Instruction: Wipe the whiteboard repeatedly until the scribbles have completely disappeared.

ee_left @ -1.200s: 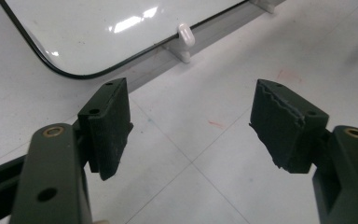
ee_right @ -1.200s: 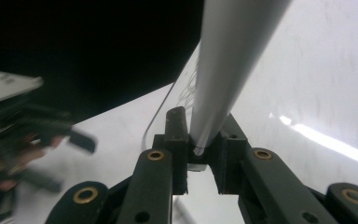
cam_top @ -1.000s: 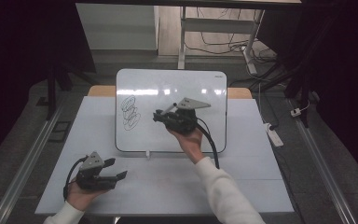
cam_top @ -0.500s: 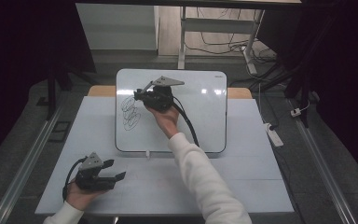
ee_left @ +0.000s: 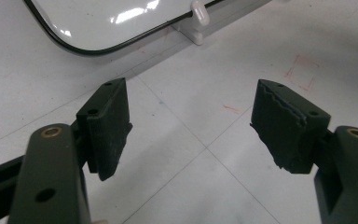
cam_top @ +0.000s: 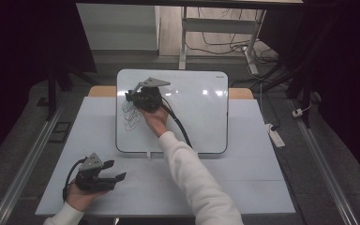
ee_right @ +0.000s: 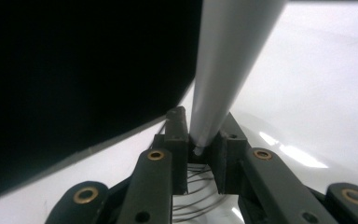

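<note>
Right gripper (cam_top: 132, 97) sits over the whiteboard (cam_top: 201, 117), at the board's left edge toward its far-left corner, right above the scribbles (cam_top: 130, 115). In the right gripper view its jaws are clenched on a slim grey object (ee_right: 223, 70), probably a marker or eraser stick; which one, cannot tell. Pen lines (ee_right: 200, 186) show between the jaws beneath the tip.

Left gripper (cam_top: 110, 178) rests on the desk (cam_top: 243, 187) near its front-left corner, jaws spread wide, nothing between the pads (ee_left: 107, 126). Board's near-left corner (ee_left: 88, 46) shows ahead of it, unheld.

Risks, as judged:
- Board stands on small clips (cam_top: 148, 153) at its near edge with nothing pinning it. A hard sideways stroke may shove it toward the desk's left edge or tip it.
- The grip is narrow and low on the stick; pressure at an angle may let it pivot or slip out.
- Working close to the board's left rim, a stroke may run off onto the desk.
</note>
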